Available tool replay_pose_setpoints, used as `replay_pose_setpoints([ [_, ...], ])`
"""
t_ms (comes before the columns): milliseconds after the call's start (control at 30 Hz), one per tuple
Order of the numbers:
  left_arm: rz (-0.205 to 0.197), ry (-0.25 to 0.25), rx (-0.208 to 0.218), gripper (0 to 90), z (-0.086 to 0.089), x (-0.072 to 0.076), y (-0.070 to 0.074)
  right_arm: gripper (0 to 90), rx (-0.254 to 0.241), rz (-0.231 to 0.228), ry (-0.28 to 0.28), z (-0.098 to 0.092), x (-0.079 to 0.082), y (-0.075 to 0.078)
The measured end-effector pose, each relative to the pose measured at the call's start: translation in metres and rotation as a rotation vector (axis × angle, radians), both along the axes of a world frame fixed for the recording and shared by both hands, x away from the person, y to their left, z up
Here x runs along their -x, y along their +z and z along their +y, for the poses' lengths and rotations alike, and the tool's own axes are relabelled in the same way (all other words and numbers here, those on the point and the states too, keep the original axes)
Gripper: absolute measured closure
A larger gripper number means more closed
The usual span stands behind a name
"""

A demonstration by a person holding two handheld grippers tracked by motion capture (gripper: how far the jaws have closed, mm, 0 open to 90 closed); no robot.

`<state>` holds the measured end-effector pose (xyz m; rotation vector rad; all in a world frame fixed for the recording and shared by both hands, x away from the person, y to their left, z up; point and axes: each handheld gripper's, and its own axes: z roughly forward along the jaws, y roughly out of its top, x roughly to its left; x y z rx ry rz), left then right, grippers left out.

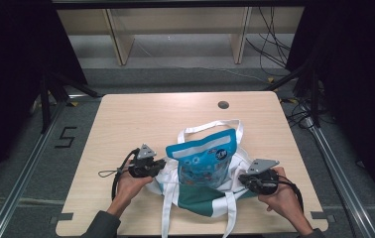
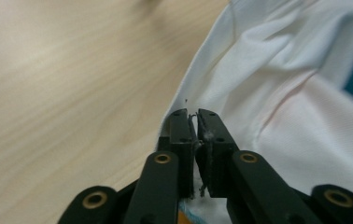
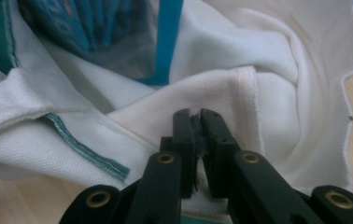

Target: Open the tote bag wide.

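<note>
Jaws on my left gripper (image 2: 194,116) are pressed nearly together, and in the left gripper view I can't see any cloth caught at their tips; only a frayed thread sits in the slit between them. They rest right at the white edge of the tote bag (image 2: 277,93), with bare wooden table (image 2: 62,84) off to one side. My right gripper (image 3: 195,114) reads the same way: jaws clenched together, tips lying against a white fold of the bag with nothing visibly pinched between them. Whether either one nips a little fabric lower down between the pads, I cannot tell.

Moving outward in the right gripper view, I see a teal-stitched hem (image 3: 88,147) running just beside the jaws, and past the white folds a blue snack packet (image 3: 100,28) sitting inside the bag's mouth.

From the high view, I have the left gripper (image 1: 159,166) at the bag's left edge and the right gripper (image 1: 245,179) at its right edge, each held in a hand (image 1: 128,186) coming in from the near side. The bag (image 1: 200,198) lies flat on the near half of the table (image 1: 141,114), white and teal, its white straps (image 1: 232,213) trailing towards me. The blue packet (image 1: 205,158) stands out of the bag's opening, between the two grippers.
</note>
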<state>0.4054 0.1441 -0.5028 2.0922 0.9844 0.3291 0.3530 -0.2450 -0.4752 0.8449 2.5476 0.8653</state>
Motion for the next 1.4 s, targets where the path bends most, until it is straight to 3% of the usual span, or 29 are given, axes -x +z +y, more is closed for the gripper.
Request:
replay_pose_setpoints([
  [67, 0.01, 0.004, 0.022, 84.8, -0.002, 0.001, 0.001, 85.8, -0.016, -0.008, -0.002, -0.002, -0.001, -0.002],
  [133, -0.012, -0.006, 0.015, 80.1, -0.005, 0.007, 0.011, 85.6, 0.0, 0.011, 0.01, -0.002, -0.001, 0.0],
  [167, -0.031, -0.012, 0.015, 78.9, -0.006, 0.011, 0.016, 85.4, -0.009, -0.018, 0.0, -0.002, 0.0, -0.001],
  [200, -0.042, -0.027, 0.02, 78.5, -0.006, 0.016, 0.022, 84.9, -0.002, -0.004, 0.004, -0.002, 0.0, 0.002],
  [233, -0.066, -0.016, 0.054, 78.2, -0.009, 0.023, 0.026, 84.3, -0.004, 0.003, 0.003, -0.003, 0.001, 0.003],
  [300, -0.075, -0.043, 0.081, 78.4, -0.008, 0.037, 0.036, 84.3, -0.017, -0.027, 0.003, -0.001, 0.005, 0.005],
  [367, -0.084, -0.071, 0.102, 79.1, -0.009, 0.051, 0.043, 84.4, -0.01, -0.029, 0.017, 0.0, 0.008, 0.009],
  [400, -0.09, -0.086, 0.092, 79.6, -0.008, 0.057, 0.044, 84.7, -0.021, -0.039, 0.022, 0.002, 0.01, 0.008],
  [500, -0.075, -0.106, 0.105, 82.1, -0.006, 0.068, 0.036, 85.5, 0.005, -0.029, 0.033, 0.004, 0.013, 0.009],
  [533, -0.057, -0.101, 0.114, 82.6, -0.005, 0.069, 0.032, 85.5, 0.003, -0.024, 0.032, 0.004, 0.013, 0.008],
  [600, -0.025, -0.07, 0.128, 82.7, -0.004, 0.069, 0.024, 85.7, -0.005, -0.028, 0.026, 0.005, 0.012, 0.004],
  [700, 0.002, -0.095, 0.061, 82.7, -0.006, 0.061, 0.01, 86.3, 0.015, -0.015, 0.02, 0.008, 0.011, -0.002],
  [767, 0.033, -0.081, 0.051, 83.1, -0.011, 0.058, 0.001, 86.6, 0.026, 0.0, 0.016, 0.01, 0.01, -0.006],
  [867, 0.04, -0.072, 0.052, 83.7, -0.012, 0.054, -0.003, 87.0, 0.024, 0.005, 0.015, 0.01, 0.009, -0.009],
  [900, 0.04, -0.068, 0.063, 83.4, -0.013, 0.053, -0.004, 87.1, 0.025, -0.015, 0.024, 0.01, 0.007, -0.011],
  [933, 0.039, -0.065, 0.045, 83.2, -0.013, 0.053, -0.004, 87.3, 0.031, 0.008, 0.022, 0.011, 0.008, -0.011],
  [1033, 0.034, -0.062, 0.021, 83.9, -0.017, 0.049, -0.007, 88.3, 0.039, -0.005, 0.02, 0.014, 0.005, -0.015],
  [1067, 0.022, -0.075, -0.007, 83.8, -0.017, 0.047, -0.007, 88.6, 0.04, -0.01, 0.008, 0.015, 0.005, -0.016],
  [1133, 0.022, -0.062, -0.005, 83.6, -0.019, 0.044, -0.007, 88.8, 0.052, -0.016, 0.005, 0.017, 0.003, -0.017],
  [1233, 0.02, -0.065, -0.014, 83.7, -0.018, 0.037, -0.007, 89.0, 0.064, -0.019, -0.002, 0.018, -0.003, -0.017],
  [1267, 0.021, -0.058, -0.009, 83.6, -0.018, 0.034, -0.007, 89.0, 0.06, -0.039, -0.007, 0.018, -0.007, -0.018],
  [1400, 0.017, -0.022, -0.019, 83.4, -0.019, 0.019, -0.006, 89.0, 0.051, -0.032, -0.016, 0.019, -0.021, -0.019],
])
